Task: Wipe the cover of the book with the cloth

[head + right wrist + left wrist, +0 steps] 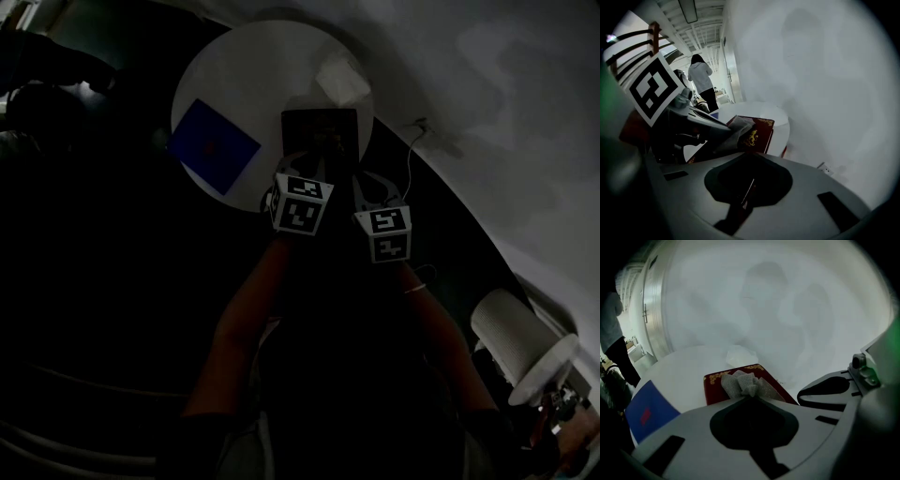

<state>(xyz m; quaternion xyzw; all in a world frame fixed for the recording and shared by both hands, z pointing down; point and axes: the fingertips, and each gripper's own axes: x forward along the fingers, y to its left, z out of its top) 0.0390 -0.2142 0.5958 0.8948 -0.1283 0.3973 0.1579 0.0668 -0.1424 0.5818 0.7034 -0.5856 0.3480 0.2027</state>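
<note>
Book (pixel 319 136) at the near edge of a round table (pixel 239 66), cloth (pixel 743 383) on top

The book lies on the table's near side, with a flat square sheet (pixel 214 145) to its left on the same top and a crumpled wrapper (pixel 342 80) behind it, towards the far right rim. The cloth rests on the cover's near half, pinched in the left gripper (pixel 749 398); the right gripper (pixel 751 153) sits just beside it on the right, jaws closed on the book's near edge. A wall (pixel 487 103) runs behind and to the right of the table, and a person (pixel 703 79) stands well beyond it
</note>
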